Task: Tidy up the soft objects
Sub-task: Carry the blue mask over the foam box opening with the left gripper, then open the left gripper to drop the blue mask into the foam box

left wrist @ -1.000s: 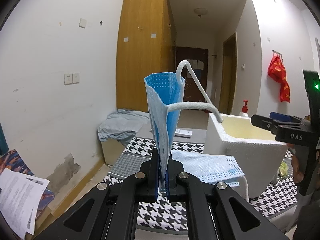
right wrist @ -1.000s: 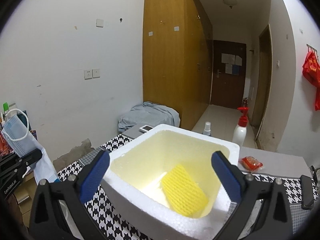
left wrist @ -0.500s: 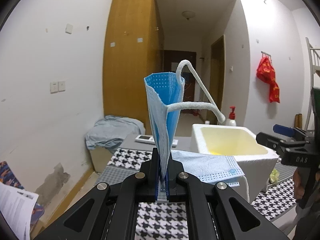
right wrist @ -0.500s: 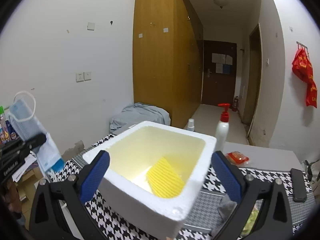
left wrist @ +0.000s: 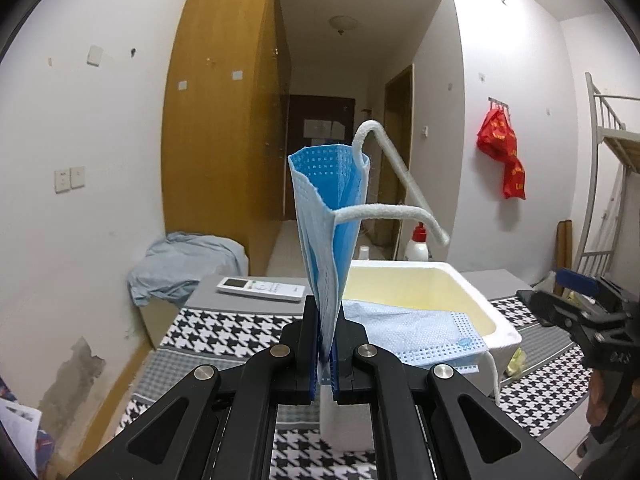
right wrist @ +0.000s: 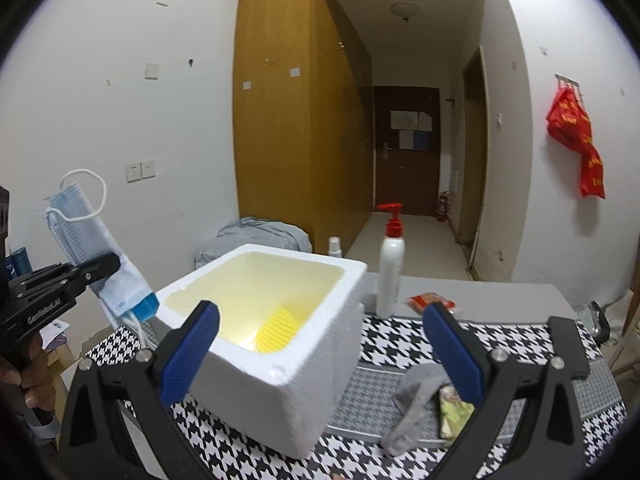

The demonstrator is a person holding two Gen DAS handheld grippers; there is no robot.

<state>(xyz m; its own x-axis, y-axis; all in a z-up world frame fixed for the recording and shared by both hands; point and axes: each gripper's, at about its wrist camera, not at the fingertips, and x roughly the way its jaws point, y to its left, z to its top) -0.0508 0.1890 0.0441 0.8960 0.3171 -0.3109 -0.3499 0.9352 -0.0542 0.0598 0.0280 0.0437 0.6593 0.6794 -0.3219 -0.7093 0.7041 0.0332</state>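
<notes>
My left gripper [left wrist: 328, 312] is shut on a blue face mask [left wrist: 326, 216], held upright in the air, ear loops dangling, just left of a white foam box [left wrist: 472, 300]. The mask [right wrist: 86, 248] and left gripper [right wrist: 108, 266] also show in the right wrist view, beside the box's left rim. The foam box [right wrist: 280, 352] holds a yellow sponge [right wrist: 276, 330]. My right gripper [right wrist: 320, 344] is open and empty, its jaws wide apart in front of the box. A grey sock [right wrist: 416, 404] lies on the houndstooth cloth right of the box.
A white pump bottle [right wrist: 391, 264] and a small spray bottle [right wrist: 335, 246] stand behind the box. A red packet [right wrist: 432, 302] and a green wrapper [right wrist: 452, 412] lie on the table. A remote [left wrist: 260, 289] lies at the back left. A grey cloth heap [left wrist: 184, 260] sits beyond.
My left gripper with the mask has moved closer to the box's left rim. My right gripper has pulled back and right, bringing the sock and pump bottle into view.
</notes>
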